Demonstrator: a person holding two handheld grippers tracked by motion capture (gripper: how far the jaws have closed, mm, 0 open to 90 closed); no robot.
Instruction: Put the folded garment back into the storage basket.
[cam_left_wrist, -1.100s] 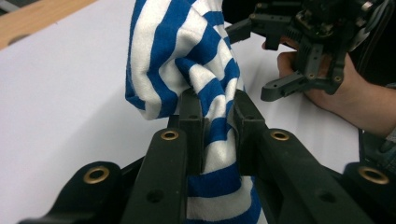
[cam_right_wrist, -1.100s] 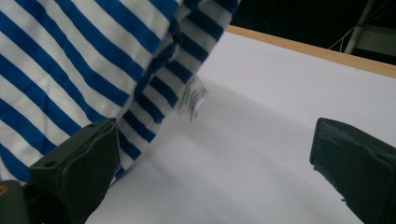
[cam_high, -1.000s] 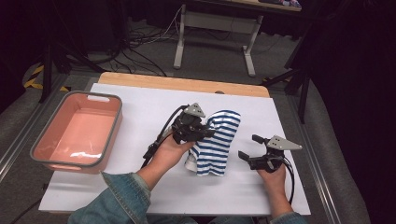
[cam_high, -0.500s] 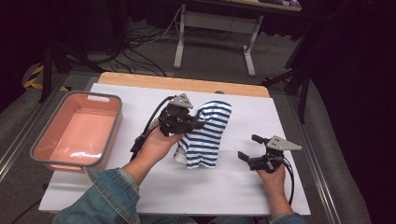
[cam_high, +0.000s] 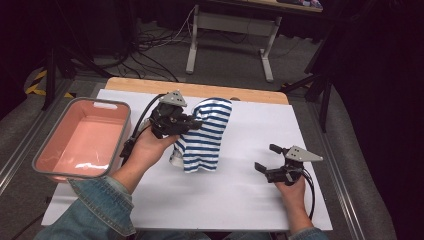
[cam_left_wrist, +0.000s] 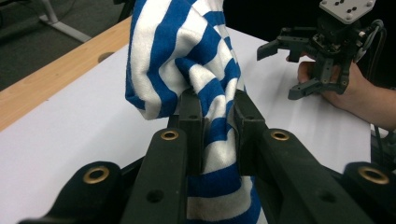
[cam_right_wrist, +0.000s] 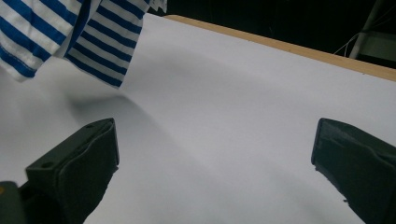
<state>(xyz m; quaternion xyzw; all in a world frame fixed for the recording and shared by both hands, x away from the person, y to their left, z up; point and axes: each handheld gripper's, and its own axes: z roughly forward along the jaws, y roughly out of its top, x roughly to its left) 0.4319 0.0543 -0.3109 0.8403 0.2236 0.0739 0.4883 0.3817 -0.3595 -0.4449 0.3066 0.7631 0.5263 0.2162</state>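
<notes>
One blue-and-white striped cloth (cam_high: 205, 134) hangs bunched above the middle of the white-covered desk (cam_high: 250, 200), its lower edge close over the sheet, pinched at a fold near its top by the left tool (cam_high: 192, 122), whose two black jaws press on the fabric from both sides in the left gripper view. To its right, well apart from the cloth, the right tool (cam_high: 269, 157) rests low over the sheet with its jaws spread wide and nothing between them. A pink tub (cam_high: 82, 140) sits at the desk's left edge, beside the left forearm in a denim sleeve (cam_high: 90, 210).
</notes>
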